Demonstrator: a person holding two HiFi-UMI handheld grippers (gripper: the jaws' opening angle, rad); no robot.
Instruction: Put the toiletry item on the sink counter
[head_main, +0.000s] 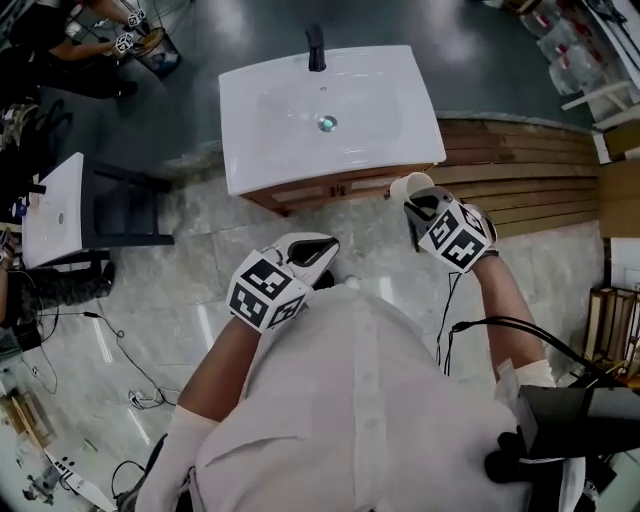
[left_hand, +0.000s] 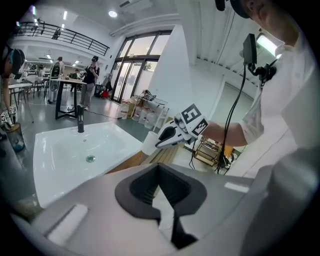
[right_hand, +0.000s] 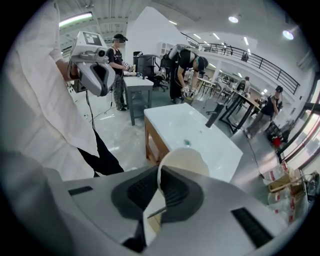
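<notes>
She's mid-carry: right claw (right_hand: 160, 187) clenched on the white plastic cup (right_hand: 186, 159), left claw (left_hand: 160, 186) closed, empty. Next, lower the cup onto the white sink table (head_main: 243, 120).

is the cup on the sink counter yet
No, the cup is clamped in the right gripper, off the front corner of the counter.

1. No words, brand names or numbers can be read in any view.
2. The cubes (head_main: 265, 292) on the left gripper (head_main: 318, 250) and right gripper (head_main: 413, 203) carry black-and-white square patterns only.
3. The right gripper's white cup (head_main: 410, 186) is plain.
</notes>
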